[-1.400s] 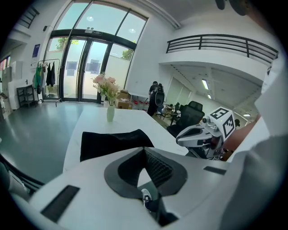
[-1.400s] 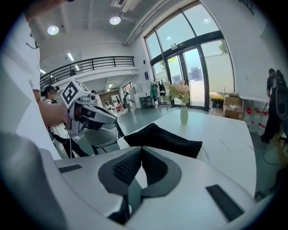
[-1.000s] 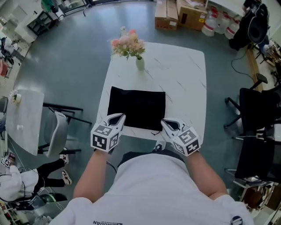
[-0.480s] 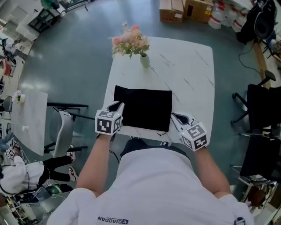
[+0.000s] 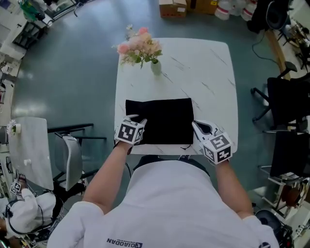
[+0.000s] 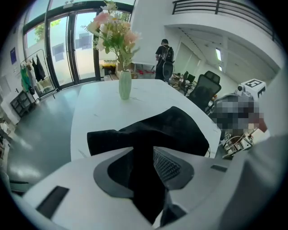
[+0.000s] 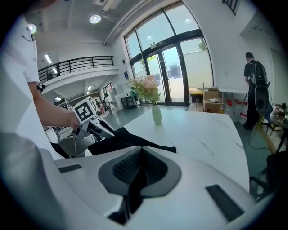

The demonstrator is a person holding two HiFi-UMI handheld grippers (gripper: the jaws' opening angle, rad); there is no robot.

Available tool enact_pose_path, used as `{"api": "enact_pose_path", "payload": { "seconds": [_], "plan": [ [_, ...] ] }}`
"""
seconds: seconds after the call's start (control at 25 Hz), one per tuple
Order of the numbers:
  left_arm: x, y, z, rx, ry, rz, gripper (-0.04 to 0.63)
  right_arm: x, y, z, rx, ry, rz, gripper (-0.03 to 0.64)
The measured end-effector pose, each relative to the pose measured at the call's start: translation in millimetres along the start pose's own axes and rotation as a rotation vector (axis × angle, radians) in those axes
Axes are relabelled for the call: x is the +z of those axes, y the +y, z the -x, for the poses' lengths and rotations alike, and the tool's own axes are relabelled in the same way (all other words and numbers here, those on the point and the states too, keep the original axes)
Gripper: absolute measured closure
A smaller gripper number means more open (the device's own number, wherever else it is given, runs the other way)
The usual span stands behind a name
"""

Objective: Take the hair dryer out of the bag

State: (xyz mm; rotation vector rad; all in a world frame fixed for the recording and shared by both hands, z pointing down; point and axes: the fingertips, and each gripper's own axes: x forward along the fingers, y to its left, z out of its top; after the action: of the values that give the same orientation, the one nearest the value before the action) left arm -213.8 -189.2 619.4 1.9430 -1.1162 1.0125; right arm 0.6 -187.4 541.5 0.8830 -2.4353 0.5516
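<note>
- Table [image 5: 208, 72]: white, marble-veined top, seen at the centre of the head view over a grey-green floor.
- Bag [image 5: 164, 121]: black cloth, laid flat on the near half of the table, in the middle of the frame. A thin cord is seen at its lower right corner.
- Hair dryer: not seen in any view.
- Left gripper [image 5: 137, 118]: set at the bag's lower left corner and pointed steeply down. Its jaws are opening, with a fold of the black cloth standing between them. The ribbed face of one pad is left bare, so the cloth is not pressed.
- Right gripper [image 5: 196, 125]: placed at the bag's right edge near the lower corner. Its jaws are pressed together. Whether any cloth is caught between them cannot be told.
- Vase [image 5: 155, 67]: pale green, upright on the table's upper left part, well apart from the bag.
- Flowers [image 5: 138, 47]: pink and white, held in the vase.
- White chair [image 5: 68, 155]: at lower left, beside the table.
- Black chairs [image 5: 286, 101]: at the right edge.
- Cardboard boxes [image 5: 173, 7]: on the floor at the top of the frame.
</note>
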Motion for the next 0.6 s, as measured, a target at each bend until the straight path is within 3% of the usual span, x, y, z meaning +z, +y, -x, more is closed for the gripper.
{"api": "enact_pose_path", "payload": {
  "seconds": [0.24, 0.4, 0.6],
  "plan": [
    [1.4, 4.8, -2.0, -0.015, 0.009, -0.117, 0.495, -2.7, 2.1, -0.5, -0.042, 0.008, -0.016, 0.6],
    [-1.6, 7.3, 0.6, -0.029, 0.004, -0.136, 0.554, -2.9, 3.3, -2.2, -0.053, -0.001, -0.043, 0.6],
    [-13.4, 7.9, 7.3, -0.041, 0.016, -0.148, 0.569, -10.4, -5.6, -3.9, -0.081, 0.015, -0.04, 0.6]
  ]
}}
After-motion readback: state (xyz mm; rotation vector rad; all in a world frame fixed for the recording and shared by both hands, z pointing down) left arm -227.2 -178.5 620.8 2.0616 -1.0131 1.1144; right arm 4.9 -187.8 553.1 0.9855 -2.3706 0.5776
